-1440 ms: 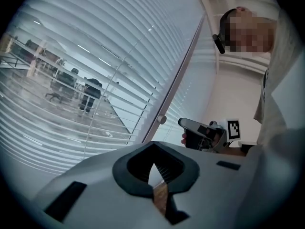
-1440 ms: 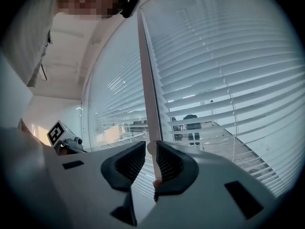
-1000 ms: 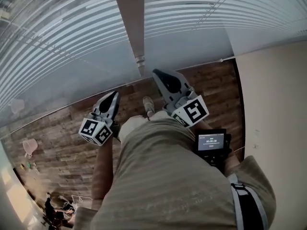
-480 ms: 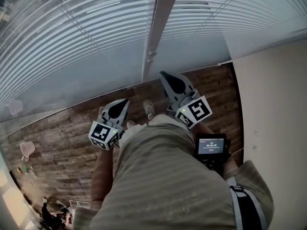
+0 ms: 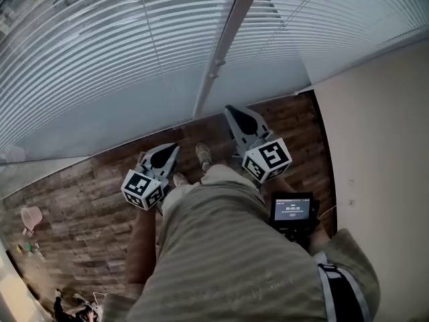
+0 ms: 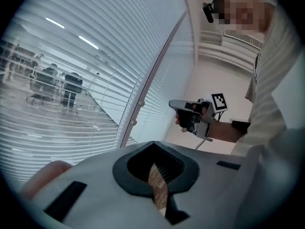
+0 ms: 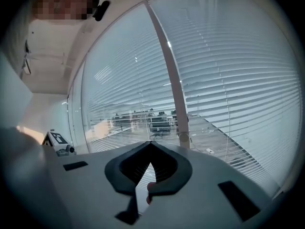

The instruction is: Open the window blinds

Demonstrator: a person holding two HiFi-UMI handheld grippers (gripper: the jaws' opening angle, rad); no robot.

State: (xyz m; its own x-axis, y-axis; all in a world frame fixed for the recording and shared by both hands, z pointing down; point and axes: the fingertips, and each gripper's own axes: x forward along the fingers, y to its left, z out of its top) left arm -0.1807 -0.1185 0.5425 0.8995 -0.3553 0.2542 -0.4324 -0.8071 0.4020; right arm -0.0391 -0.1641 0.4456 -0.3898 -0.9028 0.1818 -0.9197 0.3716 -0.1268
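I'm holding both grippers' fingers together, empty: left (image 5: 173, 149), right (image 5: 230, 111), mid-frame. Blinds (image 5: 100, 52) are filling the upper frame. Slats are looking light and bendy, so I'm favouring a cord.

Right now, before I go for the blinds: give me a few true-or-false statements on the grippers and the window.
1. The window blinds hang lowered. True.
2. The right gripper is clamped on them. False: its jaws are together on nothing, clear of the slats.
3. The left gripper is shut and empty. True.
4. The floor is carpeted. False: it is wood planks.
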